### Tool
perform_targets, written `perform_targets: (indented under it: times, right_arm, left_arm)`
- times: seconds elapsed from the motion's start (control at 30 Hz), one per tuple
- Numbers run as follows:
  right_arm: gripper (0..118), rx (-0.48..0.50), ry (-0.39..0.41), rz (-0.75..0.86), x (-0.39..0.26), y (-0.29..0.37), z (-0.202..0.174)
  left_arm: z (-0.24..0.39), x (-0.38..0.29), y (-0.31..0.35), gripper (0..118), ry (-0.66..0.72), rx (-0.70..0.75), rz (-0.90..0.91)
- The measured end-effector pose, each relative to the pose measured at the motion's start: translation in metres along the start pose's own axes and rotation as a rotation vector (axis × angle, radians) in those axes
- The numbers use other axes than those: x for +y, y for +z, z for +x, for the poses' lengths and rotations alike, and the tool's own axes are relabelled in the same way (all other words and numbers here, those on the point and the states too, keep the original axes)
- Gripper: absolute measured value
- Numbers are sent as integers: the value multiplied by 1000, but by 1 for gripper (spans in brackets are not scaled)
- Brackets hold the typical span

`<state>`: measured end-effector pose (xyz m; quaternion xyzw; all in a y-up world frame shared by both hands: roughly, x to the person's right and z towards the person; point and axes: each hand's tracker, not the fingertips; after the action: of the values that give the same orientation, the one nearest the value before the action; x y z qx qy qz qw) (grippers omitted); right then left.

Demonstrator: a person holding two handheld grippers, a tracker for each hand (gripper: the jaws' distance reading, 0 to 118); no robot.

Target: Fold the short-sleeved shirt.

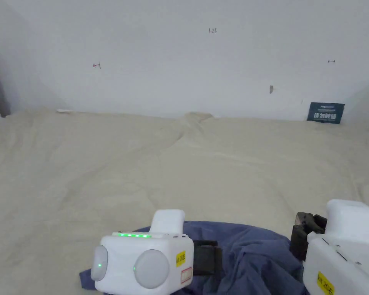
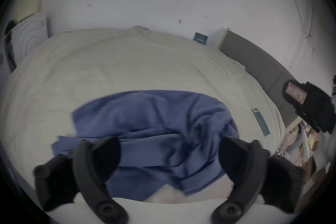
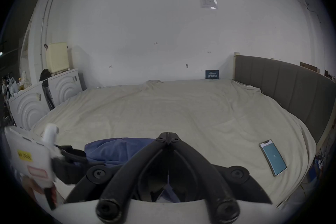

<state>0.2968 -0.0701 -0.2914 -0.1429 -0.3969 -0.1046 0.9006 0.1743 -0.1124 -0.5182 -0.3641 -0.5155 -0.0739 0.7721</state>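
Head view: shirt [image 1: 253, 249] at bedsheet's [image 1: 180, 169] near edge

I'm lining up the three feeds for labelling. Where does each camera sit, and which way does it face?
Head view: from above, looks across the bed to the wall; both tools low in frame.
Left gripper view: rides the left tool, jaws apart, looks down on the blue shirt.
Right gripper view: rides the right tool, jaws together, looks level across the bed; phone at right.
All share shirt and bed.
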Motion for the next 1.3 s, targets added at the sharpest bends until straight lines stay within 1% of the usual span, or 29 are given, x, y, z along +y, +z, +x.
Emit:
perform_targets:
  times: [0.03, 0.07, 0.1, 0.13, 0.17, 0.2, 0.27, 0.33, 0.43, 0.57, 0.6, 0.67, 0.7, 0.73, 0.8, 0.9, 1.07, 1.13, 1.2, 1.27, 1.3]
  right_arm:
    - [0, 16, 9, -4, -1, -1, -7]
    - [0, 30, 14, -9, -2, -2, -13]
    - [0, 43, 18, -12, -3, -3, -18]
    - [0, 66, 27, -17, -4, -4, -26]
    - [0, 82, 36, -22, -5, -5, -33]
    - [0, 94, 45, -27, -6, -5, -39]
    - [0, 129, 67, -26, -7, -6, -53]
    - [0, 153, 83, -25, -8, -7, -64]
    - [0, 179, 100, -41, -10, -12, -79]
    - [0, 203, 131, -65, -14, -20, -94]
    - [0, 207, 139, -71, -14, -23, -96]
    - [0, 207, 151, -79, -15, -27, -100]
    - [0, 204, 153, -82, -14, -29, -102]
    - [0, 205, 154, -87, -14, -33, -102]
    - [0, 205, 157, -96, -14, -38, -102]
    - [0, 193, 167, -108, -12, -47, -102]
    - [0, 187, 161, -136, -14, -61, -98]
    - [0, 175, 172, -147, -16, -66, -98]
    - [0, 169, 173, -157, -17, -70, -97]
    - [0, 170, 167, -168, -18, -74, -95]
    - [0, 170, 164, -172, -19, -75, -95]
  left_arm:
    - [-13, -1, 14, 92, 17, 57, 22]
    - [-27, -3, 25, 72, 43, 110, 41]
    - [-40, -5, 32, 46, 60, 137, 47]
    - [-61, -7, 40, 10, 99, 192, 47]
    - [-78, -11, 46, 4, 155, 256, 47]
    - [-94, -16, 51, 3, 180, 286, 61]
    - [-126, -25, 63, 0, 223, 338, 29]
    - [-150, -35, 71, 0, 301, 392, 28]
    - [-180, -50, 71, 0, 396, 382, 15]
    - [-187, -58, 54, 1, 392, 412, -19]
    - [-187, -57, 50, 9, 404, 416, -29]
    - [-189, -53, 42, 85, 402, 391, -48]
    - [-190, -50, 36, 109, 401, 366, -73]
    - [-189, -46, 27, 113, 380, 351, -117]
    - [-186, -40, 24, 113, 344, 348, -67]
    - [-187, -26, 8, 113, 333, 367, -82]
    - [-191, -18, -24, 113, 289, 423, -136]
    - [-187, -20, -33, 113, 266, 403, -170]
    - [-182, -27, -41, 109, 253, 361, -193]
    - [-167, -34, -46, 106, 146, 469, -179]
    - [-160, -37, -46, 102, 100, 477, -171]
